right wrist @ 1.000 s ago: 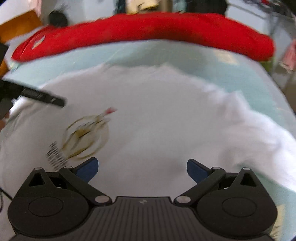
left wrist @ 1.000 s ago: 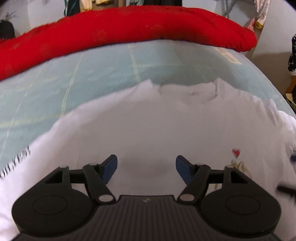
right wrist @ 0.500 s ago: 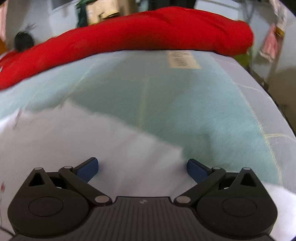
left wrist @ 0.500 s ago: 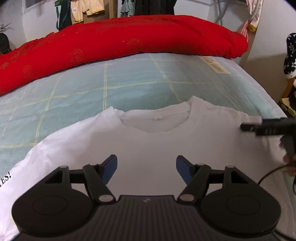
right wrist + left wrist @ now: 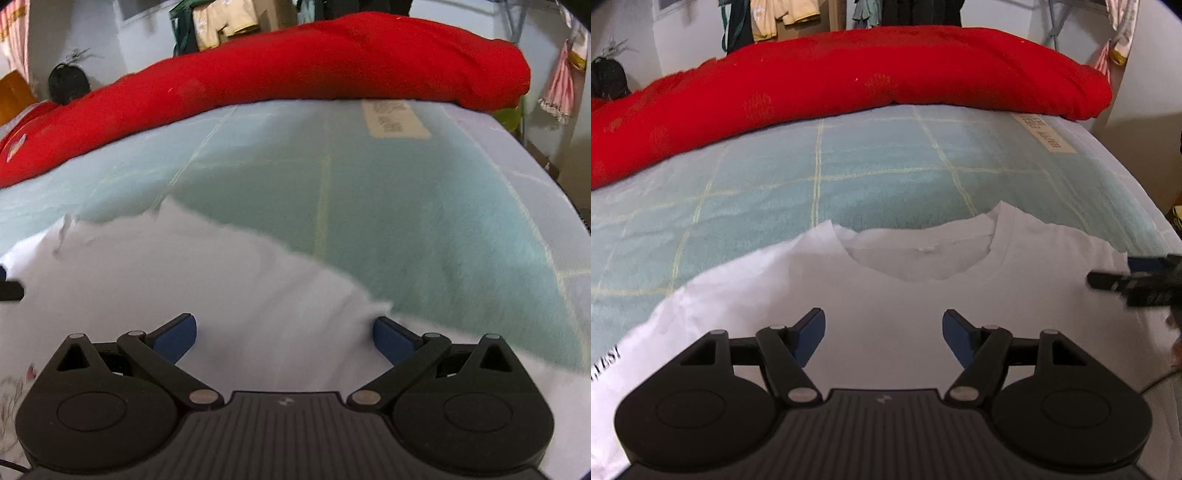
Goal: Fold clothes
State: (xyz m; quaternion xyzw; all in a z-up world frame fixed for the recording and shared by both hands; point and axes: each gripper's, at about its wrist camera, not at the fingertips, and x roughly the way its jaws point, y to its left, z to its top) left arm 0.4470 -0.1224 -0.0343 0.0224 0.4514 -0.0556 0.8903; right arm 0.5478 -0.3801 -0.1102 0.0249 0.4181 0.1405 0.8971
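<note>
Two black two-finger grippers with blue finger pads, both held low over one garment. Left gripper (image 5: 883, 334): jaws spread wide, nothing between the pads, poised over the chest of the garment just below its neck opening. Right gripper (image 5: 284, 338): jaws spread wider still, empty, over the garment's right shoulder; its right pad (image 5: 391, 341) sits at the cloth's outer edge, though whether it touches cannot be told.

Item 1. White short-sleeved cotton T-shirt (image 5: 886, 291), laid flat and front up, round collar (image 5: 919, 251) pointing away from the person. Black lettering shows on the left sleeve at the near left edge of the left view. A faint printed motif shows at the lower left of the right view. Shoulder line is ragged but unfolded; the right shoulder edge (image 5: 303, 254) runs diagonally down toward the right gripper.

Item 2. Pale teal blanket with thin yellow grid lines (image 5: 820, 177), covering the bed under the shirt. Bare blanket lies beyond the collar and to the right of the shoulder, giving open room on those sides. A cream rectangular label (image 5: 1041, 133) is sewn near the far right corner.

Item 3. Thick red quilt with a faint gold pattern (image 5: 849, 77), rolled along the far edge of the bed, bounding the free area.

Item 4. Clothes hanging by the wall (image 5: 779, 14) behind the quilt.
</note>
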